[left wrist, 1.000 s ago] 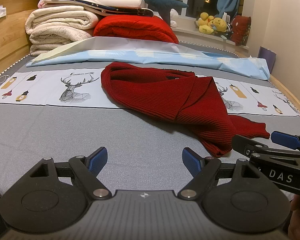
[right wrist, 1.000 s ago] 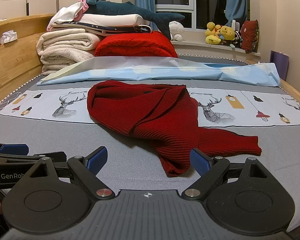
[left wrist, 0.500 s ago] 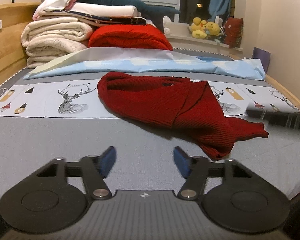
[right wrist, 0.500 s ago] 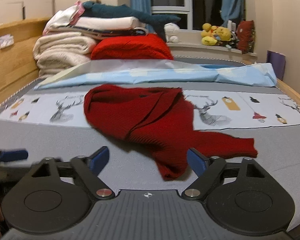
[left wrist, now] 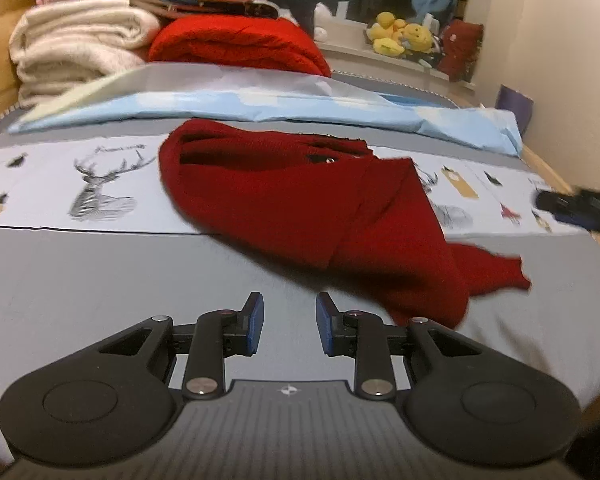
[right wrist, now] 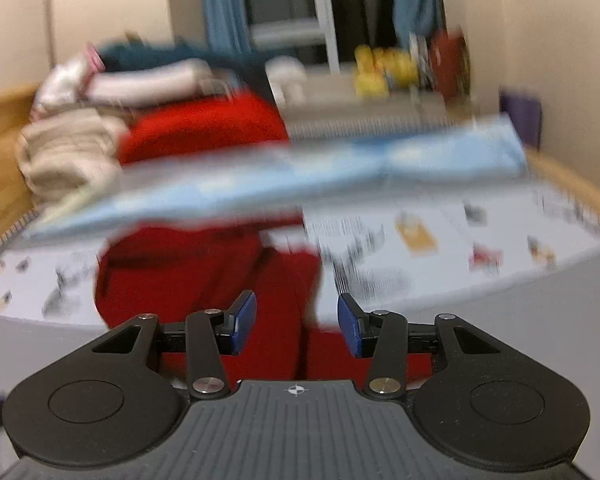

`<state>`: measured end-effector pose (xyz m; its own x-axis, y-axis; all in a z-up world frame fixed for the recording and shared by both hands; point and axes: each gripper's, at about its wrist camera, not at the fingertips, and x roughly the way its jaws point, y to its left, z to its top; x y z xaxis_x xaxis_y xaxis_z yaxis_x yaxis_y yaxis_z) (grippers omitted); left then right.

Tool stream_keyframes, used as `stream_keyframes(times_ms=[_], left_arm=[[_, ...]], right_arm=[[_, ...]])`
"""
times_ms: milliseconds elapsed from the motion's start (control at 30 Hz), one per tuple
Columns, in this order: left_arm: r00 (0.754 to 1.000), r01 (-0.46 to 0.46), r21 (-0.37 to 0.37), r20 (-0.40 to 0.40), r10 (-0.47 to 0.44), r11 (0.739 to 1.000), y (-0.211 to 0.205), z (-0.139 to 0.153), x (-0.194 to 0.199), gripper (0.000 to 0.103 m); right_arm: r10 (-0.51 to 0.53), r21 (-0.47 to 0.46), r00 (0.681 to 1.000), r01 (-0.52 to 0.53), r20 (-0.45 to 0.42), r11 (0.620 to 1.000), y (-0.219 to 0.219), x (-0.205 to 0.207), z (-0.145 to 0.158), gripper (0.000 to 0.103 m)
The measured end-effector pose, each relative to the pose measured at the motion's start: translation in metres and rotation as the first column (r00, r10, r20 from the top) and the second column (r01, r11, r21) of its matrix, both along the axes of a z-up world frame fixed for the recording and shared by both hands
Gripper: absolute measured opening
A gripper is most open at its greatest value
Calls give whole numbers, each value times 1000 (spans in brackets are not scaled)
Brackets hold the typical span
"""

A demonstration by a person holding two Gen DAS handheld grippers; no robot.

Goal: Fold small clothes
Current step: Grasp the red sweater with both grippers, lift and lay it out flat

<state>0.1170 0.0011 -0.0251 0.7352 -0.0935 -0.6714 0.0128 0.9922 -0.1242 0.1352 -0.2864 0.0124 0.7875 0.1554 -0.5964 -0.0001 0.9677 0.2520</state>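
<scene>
A crumpled dark red knit sweater (left wrist: 320,204) lies on the grey bed cover (left wrist: 100,280), one sleeve trailing to the right. My left gripper (left wrist: 289,322) is open and empty, low over the cover just in front of the sweater's near edge. My right gripper (right wrist: 296,322) is open and empty, hovering over the near part of the sweater (right wrist: 204,280); this view is motion-blurred. One right finger shows at the right edge of the left wrist view (left wrist: 572,206).
A pale printed cloth with deer drawings (left wrist: 100,184) lies under the sweater. A light blue sheet (left wrist: 260,100) runs behind it. Folded cream blankets (left wrist: 80,48) and a red duvet (left wrist: 240,44) are stacked at the back. Plush toys (left wrist: 400,36) sit on the windowsill.
Both grippers moved forward toward the sweater. The left jaws narrowed but stay open. The right gripper rose and swung forward over the sweater, blurring its view.
</scene>
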Motion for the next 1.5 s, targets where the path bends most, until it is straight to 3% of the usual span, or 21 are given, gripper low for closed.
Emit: stream_keyframes(times_ms=[133, 200, 267, 300, 433, 500, 533, 567, 633, 667, 767, 833, 900, 967, 1033, 1167, 1267, 1367, 1400, 1500], left_arm=[[996, -71, -88, -67, 66, 994, 2, -24, 70, 35], [986, -124, -160, -128, 104, 979, 5, -40, 104, 43], [968, -204, -224, -192, 162, 953, 12, -55, 131, 59], [955, -240, -262, -234, 180, 935, 16, -64, 143, 62], [911, -357, -353, -334, 240, 865, 32, -87, 171, 61], [914, -357, -393, -332, 232, 847, 38, -89, 177, 38], [915, -357, -366, -321, 244, 859, 41, -86, 179, 12], [921, -341, -352, -309, 236, 871, 45, -82, 180, 8], [940, -296, -360, -275, 203, 885, 55, -72, 176, 7], [954, -254, -342, -241, 177, 905, 61, -61, 172, 6], [983, -132, -219, -157, 99, 967, 79, -33, 149, 5], [988, -87, -130, -138, 69, 988, 102, -21, 129, 5], [989, -68, -10, -134, 66, 998, 133, -17, 108, 5], [987, -58, 138, -143, 78, 989, 162, -22, 91, 4], [973, -71, 206, -201, 113, 976, 193, -34, 79, 4], [942, -108, 132, -303, 144, 985, 232, -54, 71, 5], [945, -91, 56, -310, 104, 994, 238, -55, 71, 8], [941, -82, 61, -324, 98, 995, 238, -57, 77, 22], [940, -84, 74, -325, 104, 994, 239, -60, 79, 25], [931, -91, 60, -349, 106, 994, 243, -70, 87, 35]], right_arm=[[27, -15, 999, -27, 21, 1000, -3, 7, 1, 45], [28, 24, 1000, -28, 8, 999, -9, 12, 0, 45], [25, 37, 1000, -26, 5, 999, -9, 17, 1, 45], [20, 46, 1000, -20, 1, 999, -14, 21, 2, 45], [7, 70, 1000, -7, -10, 998, -19, 29, 4, 45], [4, 72, 1000, -3, -15, 997, -20, 31, 3, 46], [4, 71, 1000, -3, -17, 997, -20, 32, 2, 46], [5, 67, 1000, -3, -18, 998, -19, 33, 2, 46], [3, 61, 1000, -2, -19, 998, -19, 33, 2, 46], [-7, 59, 1000, 8, -23, 998, -19, 35, 1, 46], [-24, 65, 999, 27, -37, 998, -18, 38, -1, 46], [-45, 67, 998, 49, -53, 997, -15, 40, -4, 46], [-58, 68, 996, 63, -61, 996, -12, 42, -6, 46], [-70, 73, 995, 75, -74, 994, -9, 43, -9, 45], [-83, 80, 992, 91, -97, 993, -6, 44, -13, 46], [-107, 91, 979, 124, -174, 988, 2, 49, -28, 46], [-98, 113, 958, 132, -268, 985, 11, 55, -47, 48], [-21, 124, 921, 75, -388, 989, 33, 61, -73, 48], [-21, 124, 921, 75, -388, 989, 33, 61, -73, 48], [64, 93, 860, -19, -506, 995, 71, 64, -104, 48]])
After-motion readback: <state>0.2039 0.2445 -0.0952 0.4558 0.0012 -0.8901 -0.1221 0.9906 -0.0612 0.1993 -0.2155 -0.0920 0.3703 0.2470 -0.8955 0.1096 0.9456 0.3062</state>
